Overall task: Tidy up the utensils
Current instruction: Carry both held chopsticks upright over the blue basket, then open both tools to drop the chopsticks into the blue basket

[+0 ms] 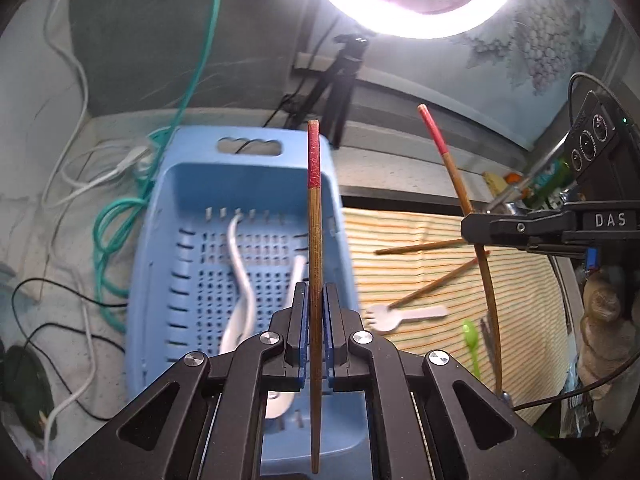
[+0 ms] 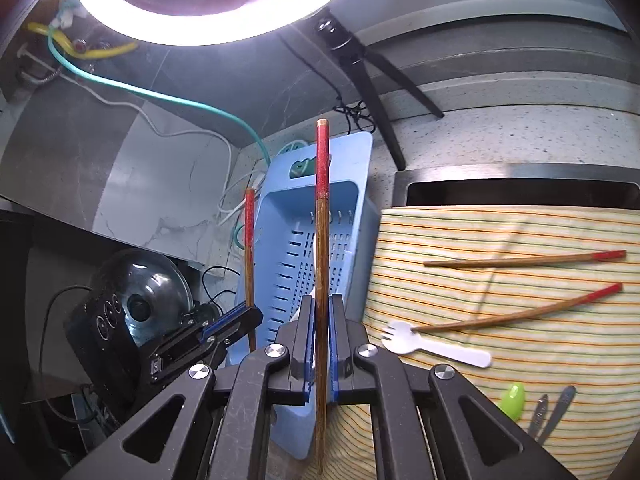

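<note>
Left wrist view: the left gripper (image 1: 315, 300) has its jaws pressed together on a red-tipped chopstick (image 1: 315, 240), which stands upright between the blue pads, red end far from the camera. Beyond it sits a blue perforated basket (image 1: 188, 184) holding white plastic utensils (image 1: 240, 280). To the right lies a striped cloth (image 1: 520, 300) with two more chopsticks (image 1: 420, 246), a white spork (image 1: 404, 316) and a green spoon (image 1: 470, 340) on it. At the right edge the right gripper (image 1: 476, 228) pinches a second red-tipped chopstick (image 1: 456, 184), tilted, above the cloth. A ring light (image 1: 408, 20) glares at the top, and green and white cables trail at the far left.

Right wrist view: the right gripper (image 2: 320, 320) is clamped on its chopstick (image 2: 322, 240), upright, red end far. The basket (image 2: 360, 160) is just behind it, left of the cloth (image 2: 520, 360). To the left, the left gripper (image 2: 240, 320) grips its chopstick (image 2: 249, 248) beside the basket's near left wall. On the cloth lie two chopsticks (image 2: 520, 260), well apart, the nearer one's plain tip touching the spork (image 2: 432, 344); the green spoon (image 2: 512, 398) and two metal handles (image 2: 556, 408) lie nearest.
</note>
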The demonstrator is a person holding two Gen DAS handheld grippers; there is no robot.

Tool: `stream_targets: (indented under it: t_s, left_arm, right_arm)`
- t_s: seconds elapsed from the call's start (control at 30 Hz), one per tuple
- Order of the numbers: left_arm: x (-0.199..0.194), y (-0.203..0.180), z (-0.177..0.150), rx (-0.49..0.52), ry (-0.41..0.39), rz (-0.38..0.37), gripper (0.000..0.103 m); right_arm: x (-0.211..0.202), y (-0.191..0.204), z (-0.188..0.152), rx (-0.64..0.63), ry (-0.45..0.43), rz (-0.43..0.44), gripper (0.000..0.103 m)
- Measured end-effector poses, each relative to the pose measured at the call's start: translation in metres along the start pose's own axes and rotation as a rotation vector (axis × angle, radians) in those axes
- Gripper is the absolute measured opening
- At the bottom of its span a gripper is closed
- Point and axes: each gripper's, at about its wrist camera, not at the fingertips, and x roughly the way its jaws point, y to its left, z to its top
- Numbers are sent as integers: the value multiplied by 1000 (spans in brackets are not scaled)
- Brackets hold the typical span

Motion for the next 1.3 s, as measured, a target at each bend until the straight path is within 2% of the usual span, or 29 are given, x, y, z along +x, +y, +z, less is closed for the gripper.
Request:
stream_targets:
  t_s: [0.2,0.53,0.67,0.77,1.0,1.17,1.3]
  left_arm:
    - [8,27,-2,-42,18,28,5]
    - [12,37,-3,-61,31,51,5]
    - [13,42,-1,-75,35,68,7]
    - [11,44,0,-83,28,77,14]
    - [4,38,0,-69,14,82,14]
    - [-7,20,-3,-30,-2,70,14]
    - [-15,-1,-7,27,-10,60,14]
  right_arm:
    - [32,18,8,-16,22,-11,6]
    - [80,31,12,-7,53,-35,6]
    - [88,37,12,-36,62,-55,10]
    - [88,38,12,-41,73,-60,12]
    - [72,37,9,-67,54,-66,13]
    - [44,32,7,-99,40,-60,13]
    - [14,20,6,-113,10,-56,17]
